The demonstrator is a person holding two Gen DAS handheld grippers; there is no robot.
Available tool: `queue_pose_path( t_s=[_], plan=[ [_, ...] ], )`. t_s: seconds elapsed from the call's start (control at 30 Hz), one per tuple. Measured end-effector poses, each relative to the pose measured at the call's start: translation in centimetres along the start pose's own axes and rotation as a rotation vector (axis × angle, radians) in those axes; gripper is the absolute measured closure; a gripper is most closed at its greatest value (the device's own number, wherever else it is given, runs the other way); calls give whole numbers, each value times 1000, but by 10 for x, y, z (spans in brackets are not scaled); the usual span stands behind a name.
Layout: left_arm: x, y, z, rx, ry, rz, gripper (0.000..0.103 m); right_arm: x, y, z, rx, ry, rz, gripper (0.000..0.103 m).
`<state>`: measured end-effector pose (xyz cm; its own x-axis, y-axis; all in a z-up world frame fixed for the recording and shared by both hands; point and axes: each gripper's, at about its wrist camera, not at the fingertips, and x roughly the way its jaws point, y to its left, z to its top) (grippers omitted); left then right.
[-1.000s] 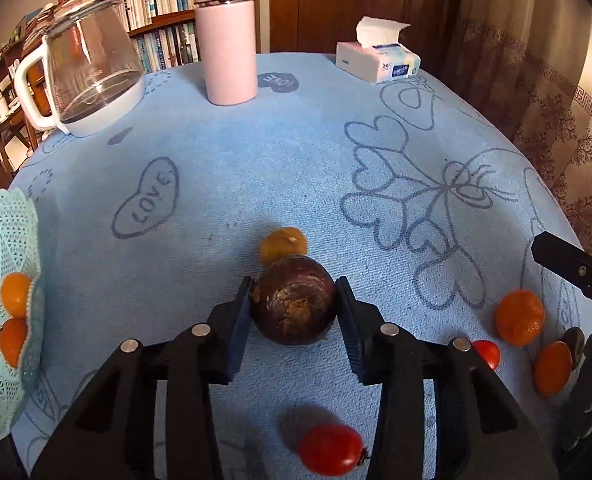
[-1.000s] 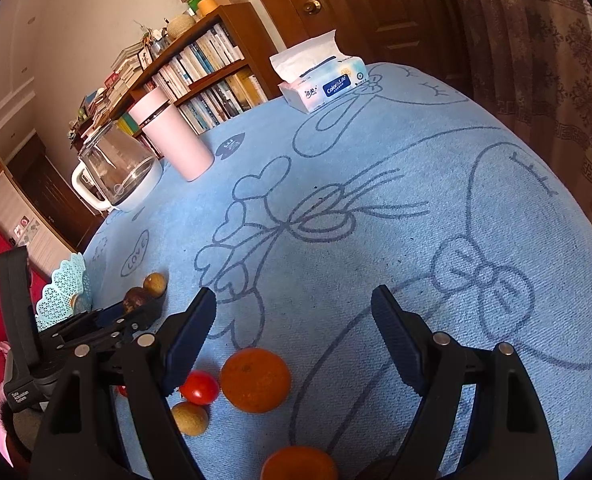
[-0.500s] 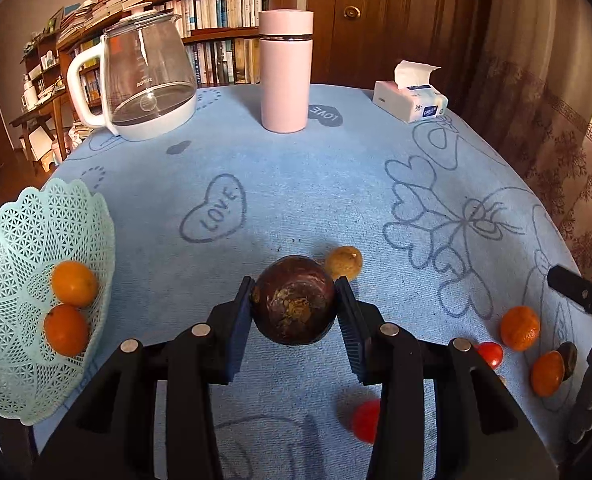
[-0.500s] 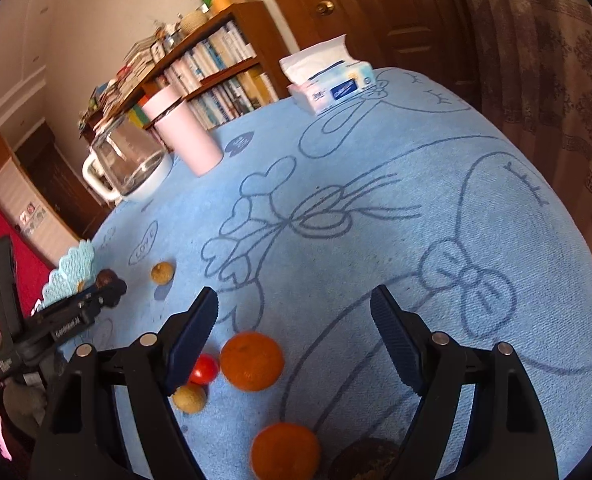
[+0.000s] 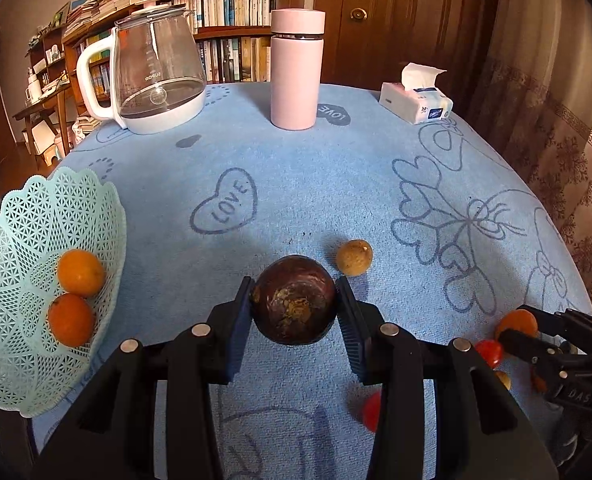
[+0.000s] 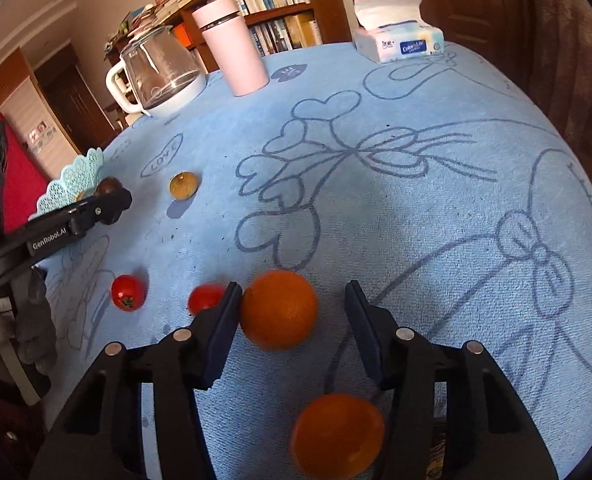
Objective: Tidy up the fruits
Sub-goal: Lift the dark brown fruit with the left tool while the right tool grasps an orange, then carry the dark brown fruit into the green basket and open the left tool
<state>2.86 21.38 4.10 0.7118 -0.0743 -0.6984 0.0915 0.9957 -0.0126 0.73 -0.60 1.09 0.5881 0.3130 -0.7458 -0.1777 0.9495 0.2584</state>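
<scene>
My left gripper [image 5: 294, 309] is shut on a dark brown round fruit [image 5: 293, 306], held above the blue cloth. The mint lattice basket [image 5: 19, 364] stands at the left with two oranges [image 5: 80, 273] in it. My right gripper [image 6: 291, 312] is open around an orange [image 6: 278, 309]; the left pad touches it, the right pad stands clear. A second orange [image 6: 337, 435] lies nearer the camera between the arms. Two red tomatoes [image 6: 127, 293] and a small tan fruit [image 6: 183, 185] rest on the cloth. In the right wrist view the left gripper [image 6: 111, 200] holds the dark fruit [image 6: 107, 187] by the basket [image 6: 75, 176].
A glass kettle [image 5: 155, 76], a pink flask [image 5: 297, 68] and a tissue box [image 5: 416, 102] stand at the table's far side before bookshelves. The blue table cloth [image 5: 316, 184] drops off at the right by a curtain. A gloved hand [image 6: 35, 332] holds the left tool.
The left gripper has carried the dark fruit left toward the basket, which now shows more fully. The right gripper has dropped forward and closed in around the orange.
</scene>
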Motion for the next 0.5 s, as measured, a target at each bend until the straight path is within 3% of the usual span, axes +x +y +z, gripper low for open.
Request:
queue_pose_path(
  t_s=[0.13, 0.5],
  plan=[
    [-1, 1, 0, -3, -5, 3, 61, -1, 5, -2, -13, -3, 19, 65],
    [-10, 7, 1, -21, -28, 13, 61, -10, -7, 1, 58, -44, 12, 65]
  ],
)
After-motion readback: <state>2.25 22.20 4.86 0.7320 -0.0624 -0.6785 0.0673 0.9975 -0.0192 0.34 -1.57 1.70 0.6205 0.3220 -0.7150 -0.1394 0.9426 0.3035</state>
